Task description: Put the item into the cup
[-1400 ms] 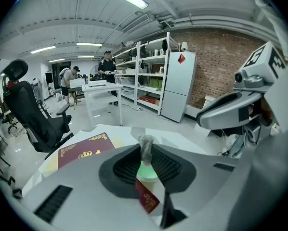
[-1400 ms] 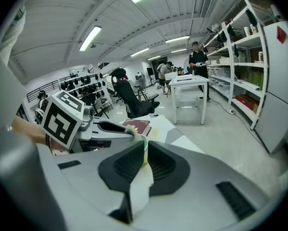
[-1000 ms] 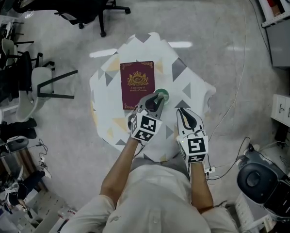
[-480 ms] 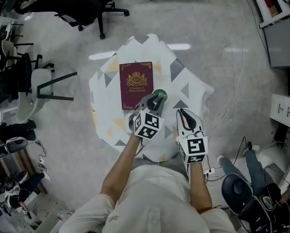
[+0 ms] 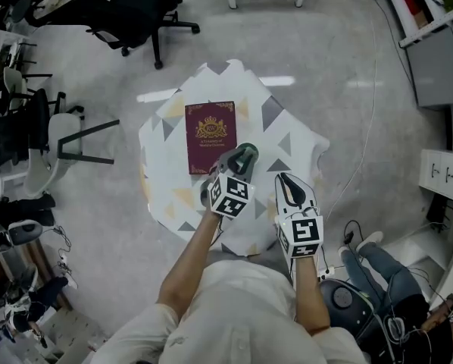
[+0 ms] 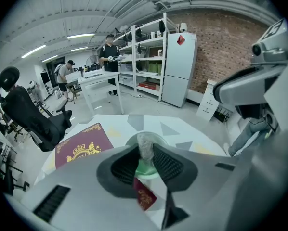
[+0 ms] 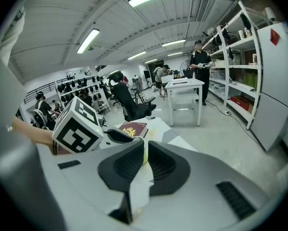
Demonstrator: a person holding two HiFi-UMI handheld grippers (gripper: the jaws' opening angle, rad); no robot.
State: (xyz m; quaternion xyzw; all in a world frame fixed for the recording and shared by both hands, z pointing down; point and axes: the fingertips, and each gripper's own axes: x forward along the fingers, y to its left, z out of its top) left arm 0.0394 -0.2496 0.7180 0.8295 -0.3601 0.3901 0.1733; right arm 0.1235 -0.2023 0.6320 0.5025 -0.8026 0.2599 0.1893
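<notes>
A green cup (image 5: 248,152) stands on the patterned table (image 5: 291,127), right of a maroon book (image 5: 210,136). My left gripper (image 5: 240,160) hovers over the cup, shut on a small pale grey item (image 6: 145,146). In the left gripper view the item sits just above the cup's green inside (image 6: 147,168), with the cup's rim (image 6: 159,136) behind it. My right gripper (image 5: 287,179) rests lower right of the cup, shut with nothing between its jaws. From the right gripper view (image 7: 145,158) I see the left gripper's marker cube (image 7: 79,124) and the book (image 7: 132,128).
A small maroon piece (image 6: 144,195) shows under the left jaws. Black office chairs (image 5: 132,6) stand beyond the table on the floor. A seated person (image 5: 374,268) and cables are at the lower right. Shelves and a white cabinet (image 6: 180,66) stand behind.
The left gripper has turned slightly while staying over the cup with the item. The right gripper has not moved. A person has come into view at the lower right.
</notes>
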